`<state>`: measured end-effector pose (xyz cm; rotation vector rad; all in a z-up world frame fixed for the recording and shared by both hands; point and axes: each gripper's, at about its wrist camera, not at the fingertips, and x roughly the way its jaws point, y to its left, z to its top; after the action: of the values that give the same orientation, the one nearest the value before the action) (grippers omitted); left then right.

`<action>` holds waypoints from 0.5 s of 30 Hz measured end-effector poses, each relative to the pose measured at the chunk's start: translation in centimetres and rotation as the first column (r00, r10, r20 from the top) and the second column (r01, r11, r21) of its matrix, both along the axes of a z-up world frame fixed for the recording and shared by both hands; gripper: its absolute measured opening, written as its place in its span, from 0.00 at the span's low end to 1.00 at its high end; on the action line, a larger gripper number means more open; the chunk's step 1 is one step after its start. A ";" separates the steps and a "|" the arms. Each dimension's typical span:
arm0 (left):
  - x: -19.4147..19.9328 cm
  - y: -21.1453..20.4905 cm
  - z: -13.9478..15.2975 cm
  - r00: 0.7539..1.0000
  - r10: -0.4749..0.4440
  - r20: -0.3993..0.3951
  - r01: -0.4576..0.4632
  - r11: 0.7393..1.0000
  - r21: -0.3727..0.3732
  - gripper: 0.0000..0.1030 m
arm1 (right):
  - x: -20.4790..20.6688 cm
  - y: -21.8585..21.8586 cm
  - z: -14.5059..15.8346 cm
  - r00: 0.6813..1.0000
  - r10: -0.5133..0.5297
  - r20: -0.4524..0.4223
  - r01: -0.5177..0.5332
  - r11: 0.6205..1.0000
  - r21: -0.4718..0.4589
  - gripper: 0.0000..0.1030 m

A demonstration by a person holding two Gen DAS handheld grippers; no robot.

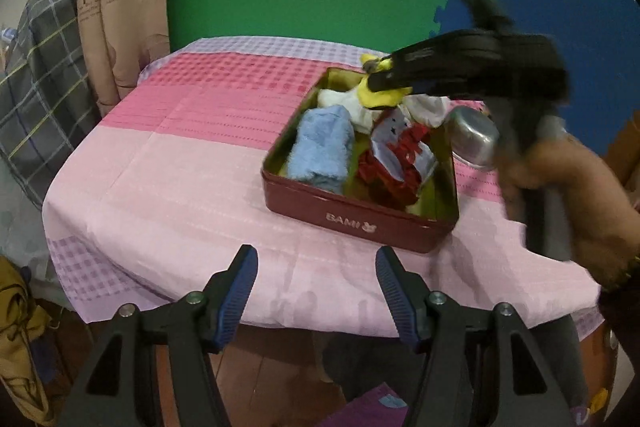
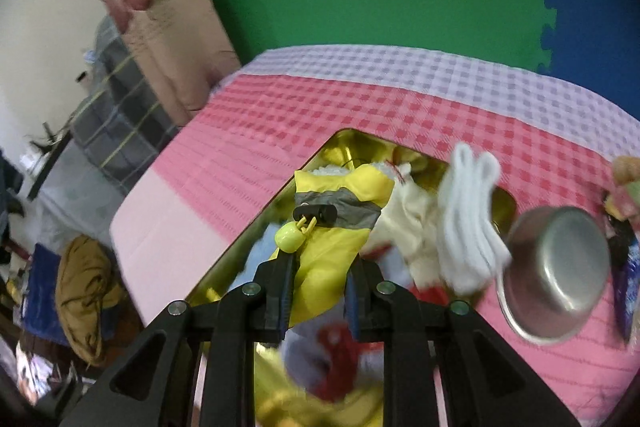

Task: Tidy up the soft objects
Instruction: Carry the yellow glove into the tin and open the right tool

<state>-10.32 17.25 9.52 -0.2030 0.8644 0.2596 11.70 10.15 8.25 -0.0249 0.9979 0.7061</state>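
Note:
A dark red tin [image 1: 360, 217] with a gold inside stands on the pink cloth. In it lie a rolled blue towel [image 1: 320, 147], a red and white cloth [image 1: 400, 163] and white socks [image 1: 344, 101]. My right gripper [image 2: 320, 267] is shut on a yellow pouch [image 2: 336, 227] with a grey band and a cord stopper, and holds it over the tin [image 2: 344, 143]. The left wrist view shows that right gripper [image 1: 376, 79] above the tin's far end with the yellow pouch [image 1: 380, 97] in it. My left gripper [image 1: 316, 263] stands open and empty near the table's front edge.
A steel bowl [image 2: 560, 267] lies tipped on the cloth right of the tin, also the bowl [image 1: 474, 137] in the left view. White socks [image 2: 468, 223] hang at the tin's right rim. Small toys [image 2: 624, 187] sit at far right. The pink tablecloth [image 1: 180, 167] spreads left of the tin.

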 end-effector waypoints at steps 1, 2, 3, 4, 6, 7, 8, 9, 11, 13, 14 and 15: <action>0.0 0.1 0.2 1.000 0.007 0.007 -0.007 1.000 0.007 0.61 | 0.4 0.6 -0.2 1.000 -0.006 -0.004 0.006 1.000 -0.003 0.19; -0.2 0.2 0.3 1.000 0.011 0.017 -0.011 1.000 0.017 0.61 | 0.9 1.1 -0.6 1.000 -0.016 -0.007 0.016 1.000 -0.011 0.19; -0.2 0.3 0.3 1.000 0.013 0.023 -0.013 1.000 0.028 0.61 | 1.5 1.7 -0.9 0.999 -0.032 -0.007 0.032 0.999 -0.024 0.20; -0.3 0.3 0.3 1.000 0.015 0.018 -0.016 0.999 0.049 0.61 | 2.0 2.1 -1.2 0.999 -0.042 -0.008 0.042 0.999 -0.031 0.23; -0.4 0.5 0.0 1.000 0.017 0.005 -0.018 0.998 0.062 0.61 | 2.9 2.8 -1.9 0.998 -0.051 -0.027 0.050 0.998 -0.029 0.26; -0.3 0.6 0.0 1.000 0.014 -0.002 -0.014 0.999 0.052 0.61 | 3.3 3.0 -2.1 0.998 -0.060 -0.028 0.059 0.998 -0.026 0.31; -0.3 0.7 -0.1 1.000 0.011 -0.005 -0.011 0.999 0.034 0.61 | 3.5 3.1 -2.2 0.997 -0.069 -0.023 0.069 0.997 -0.029 0.34; -0.3 0.8 -0.1 1.000 0.009 -0.003 -0.009 1.000 0.023 0.61 | 3.5 3.1 -2.1 0.997 -0.077 -0.016 0.077 0.997 -0.026 0.39; -0.4 0.9 0.0 1.000 0.008 0.006 -0.009 1.000 0.019 0.61 | 3.6 2.7 -1.5 0.996 -0.091 0.005 0.091 0.996 -0.014 0.50; -0.4 0.8 0.1 1.000 0.010 0.005 -0.010 1.000 0.021 0.61 | 3.2 1.9 -0.5 0.994 -0.104 0.035 0.103 0.994 0.025 0.54; -0.5 0.8 0.0 1.000 0.012 0.004 -0.012 1.000 0.019 0.61 | 2.7 0.9 0.3 0.993 -0.107 0.042 0.104 0.992 0.069 0.53; -0.5 0.8 0.0 1.000 0.011 0.004 -0.011 1.000 0.014 0.61 | 1.7 -0.6 1.4 0.991 -0.114 0.064 0.106 0.988 0.115 0.54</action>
<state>-10.78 18.06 9.52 -0.1956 0.8572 0.2756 13.42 9.50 9.61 0.1015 0.8846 0.6539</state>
